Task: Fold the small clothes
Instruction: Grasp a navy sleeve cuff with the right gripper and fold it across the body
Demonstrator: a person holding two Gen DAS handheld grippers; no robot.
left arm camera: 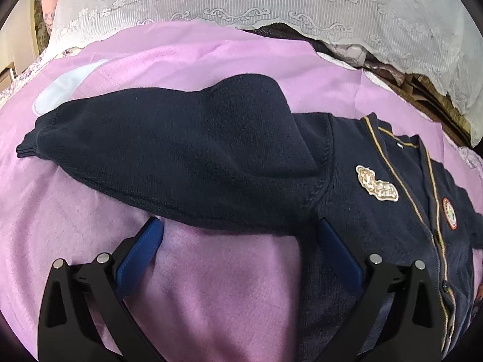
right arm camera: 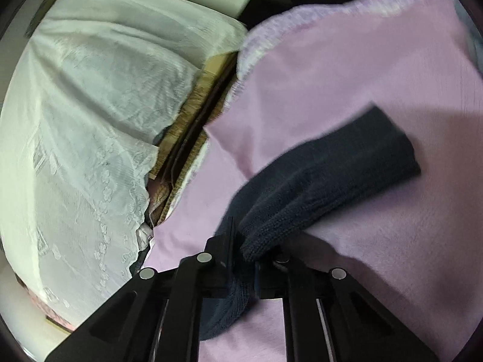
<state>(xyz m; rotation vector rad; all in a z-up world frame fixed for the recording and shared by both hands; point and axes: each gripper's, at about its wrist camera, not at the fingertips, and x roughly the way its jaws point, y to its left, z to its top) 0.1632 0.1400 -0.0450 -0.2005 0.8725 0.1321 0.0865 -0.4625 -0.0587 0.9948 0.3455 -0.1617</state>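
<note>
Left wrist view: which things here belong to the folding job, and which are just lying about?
Job:
navy knitted cardigan with gold trim
its sleeve
open left gripper
right gripper, shut on the other sleeve

Lying about:
pink fleece blanket
white lace cloth

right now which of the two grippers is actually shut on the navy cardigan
The right gripper: it pinches a sleeve of the navy cardigan. The left gripper hangs open before the other sleeve.
</note>
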